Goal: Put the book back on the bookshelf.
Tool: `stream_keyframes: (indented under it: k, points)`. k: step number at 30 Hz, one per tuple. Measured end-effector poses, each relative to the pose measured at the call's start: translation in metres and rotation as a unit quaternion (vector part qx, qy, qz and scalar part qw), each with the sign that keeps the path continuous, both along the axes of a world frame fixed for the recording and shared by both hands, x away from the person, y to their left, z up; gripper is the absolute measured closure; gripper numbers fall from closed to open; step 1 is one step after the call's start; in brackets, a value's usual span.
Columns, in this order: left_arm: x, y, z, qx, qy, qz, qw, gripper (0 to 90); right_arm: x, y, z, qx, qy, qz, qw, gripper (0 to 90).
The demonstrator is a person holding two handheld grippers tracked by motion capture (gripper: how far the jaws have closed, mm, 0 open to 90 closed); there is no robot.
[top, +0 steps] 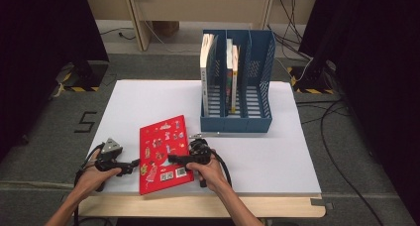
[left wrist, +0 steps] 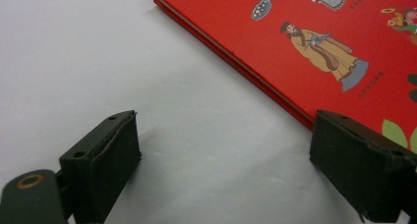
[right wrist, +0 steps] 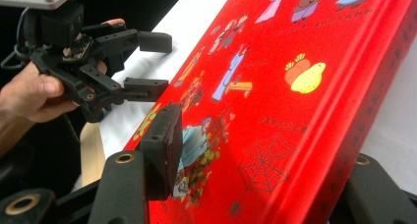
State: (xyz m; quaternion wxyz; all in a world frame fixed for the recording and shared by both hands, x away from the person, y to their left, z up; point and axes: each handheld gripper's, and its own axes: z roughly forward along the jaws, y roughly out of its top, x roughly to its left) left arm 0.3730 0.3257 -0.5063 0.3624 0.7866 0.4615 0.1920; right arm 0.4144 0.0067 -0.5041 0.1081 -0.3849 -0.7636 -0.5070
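A red picture book [top: 161,154] lies flat on the white table [top: 267,151] near its front edge. My left gripper [top: 134,165] rests open on the table at the book's left edge [left wrist: 275,81]; its right jaw overlaps that edge and nothing lies between the pads. My right gripper [top: 173,159] reaches in from the book's right side and stands open. One pad [right wrist: 167,135] is over the red cover [right wrist: 295,111] and the other jaw sits past the spine edge. In the right gripper view, the left gripper [right wrist: 157,64] and its hand show beyond the book.
A blue three-slot file rack [top: 236,122] stands at the back right of the table, with a book [top: 208,62] in the left slot and two more [top: 232,72] in the middle slot. The table's wooden front lip [top: 198,206] runs below the hands.
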Motion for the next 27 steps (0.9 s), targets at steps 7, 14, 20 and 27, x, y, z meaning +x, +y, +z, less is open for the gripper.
stream_keyframes:
  k: [7, 14, 20, 27]
  points:
    - [0.001, 0.009, 0.001, -0.031, 0.004, 0.001, 0.9995, 15.2, -0.004, -0.002, 0.010, 0.013, -0.064, 0.006, 0.9978, 50.0]
    - [0.001, 0.009, 0.003, -0.045, 0.000, 0.018, 0.9988, 14.9, -0.013, 0.002, 0.028, 0.023, -0.139, 0.018, 0.9898, 55.8]
    - [-0.001, 0.012, 0.008, -0.066, 0.007, 0.020, 0.9976, 16.9, -0.015, -0.002, 0.031, 0.086, -0.103, 0.007, 0.9909, 66.5]
    - [-0.004, 0.004, 0.010, -0.059, 0.004, 0.019, 0.9981, 24.6, -0.015, -0.003, 0.035, 0.082, -0.109, 0.021, 0.9904, 66.6]
